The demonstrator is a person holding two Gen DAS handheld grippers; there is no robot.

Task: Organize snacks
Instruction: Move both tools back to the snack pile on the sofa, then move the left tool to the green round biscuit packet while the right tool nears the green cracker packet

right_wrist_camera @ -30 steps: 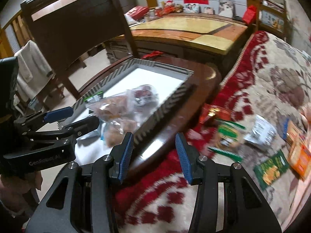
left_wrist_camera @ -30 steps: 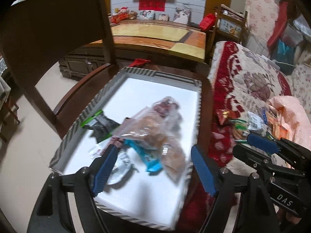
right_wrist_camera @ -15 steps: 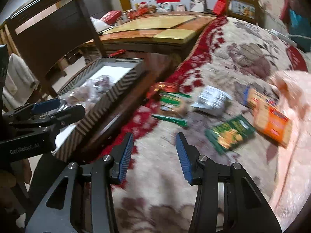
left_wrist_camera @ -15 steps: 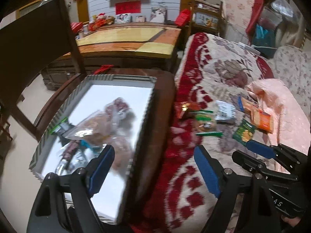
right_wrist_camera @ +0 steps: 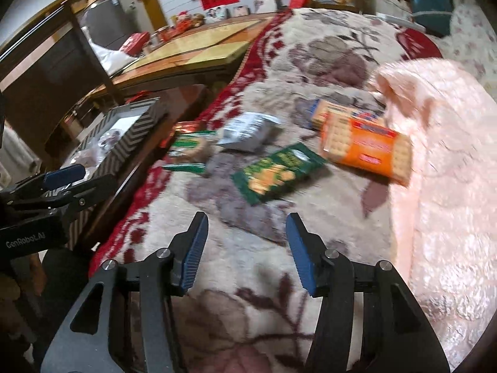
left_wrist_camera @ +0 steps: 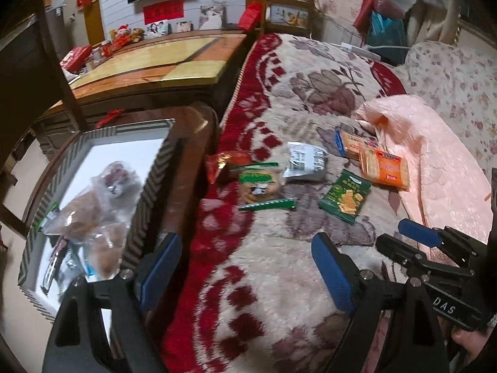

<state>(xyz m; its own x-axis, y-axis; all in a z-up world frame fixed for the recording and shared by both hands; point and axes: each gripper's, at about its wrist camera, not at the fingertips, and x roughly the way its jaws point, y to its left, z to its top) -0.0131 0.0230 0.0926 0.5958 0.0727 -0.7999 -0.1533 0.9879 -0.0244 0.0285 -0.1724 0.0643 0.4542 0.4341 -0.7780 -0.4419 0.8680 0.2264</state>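
Note:
Several snack packets lie on a flowered blanket (left_wrist_camera: 279,279): an orange cracker pack (left_wrist_camera: 385,168) (right_wrist_camera: 366,149), a green cracker bag (left_wrist_camera: 344,195) (right_wrist_camera: 276,172), a silver pouch (left_wrist_camera: 306,161) (right_wrist_camera: 248,130), a round biscuit pack (left_wrist_camera: 261,183) (right_wrist_camera: 189,146) and a red wrapper (left_wrist_camera: 223,164). A striped box (left_wrist_camera: 146,186) (right_wrist_camera: 133,133) at the left holds several bagged snacks (left_wrist_camera: 90,211). My left gripper (left_wrist_camera: 245,261) hovers wide open and empty over the blanket beside the box. My right gripper (right_wrist_camera: 245,242) hangs empty just short of the green bag, its jaws opening.
The box rests on a dark wooden chair (left_wrist_camera: 198,143) pressed against the bed. A pink quilt (left_wrist_camera: 441,171) (right_wrist_camera: 441,171) is bunched at the right of the packets. A low wooden table (left_wrist_camera: 161,62) stands behind the chair.
Both grippers have swung right, from over the box and chair to over the blanket with the loose packets. The right gripper's jaws stand wider than before.

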